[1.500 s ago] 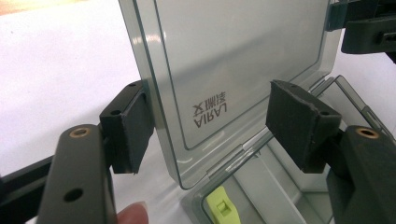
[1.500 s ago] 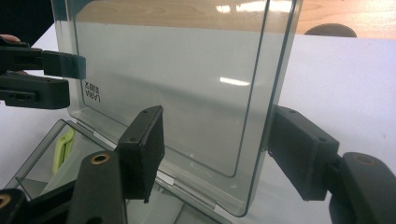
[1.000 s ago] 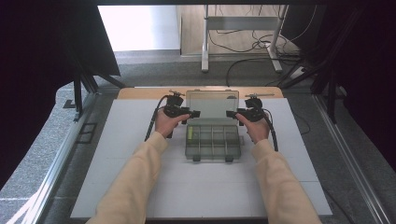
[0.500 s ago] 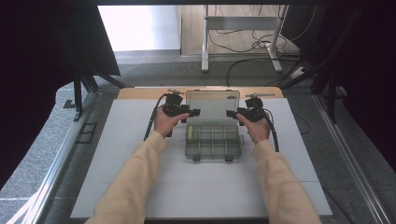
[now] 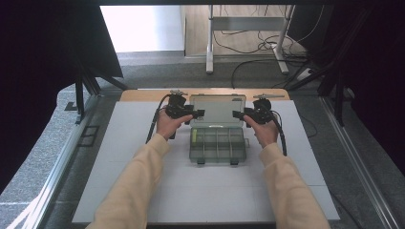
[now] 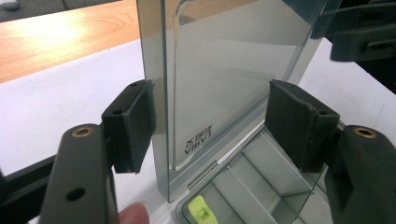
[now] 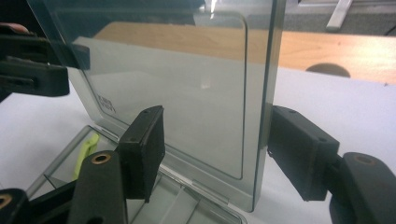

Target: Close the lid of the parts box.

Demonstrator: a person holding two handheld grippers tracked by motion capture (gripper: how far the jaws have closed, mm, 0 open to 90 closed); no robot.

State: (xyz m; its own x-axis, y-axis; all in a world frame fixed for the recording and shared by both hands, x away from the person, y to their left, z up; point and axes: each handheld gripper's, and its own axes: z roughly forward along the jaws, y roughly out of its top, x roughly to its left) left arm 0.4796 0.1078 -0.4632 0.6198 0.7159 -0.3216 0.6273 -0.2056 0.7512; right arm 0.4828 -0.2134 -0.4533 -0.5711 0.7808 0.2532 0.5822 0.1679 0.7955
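Clear grey-tinted plastic formed the compartment box (image 5: pixel 217 145), which was set on the white table top (image 5: pixel 119 157) between the person's two hands, its transparent hinged lid (image 5: pixel 218 110) raised upright at the far side. The left gripper (image 5: pixel 197 114) was held at the lid's left edge, its jaws spread wide with that edge between them, one pad (image 6: pixel 133 122) touching it. The right gripper (image 5: pixel 238 115) straddled the opposite edge likewise, jaws wide apart. A yellow-green latch (image 6: pixel 201 210) was seen at the box's near left rim.
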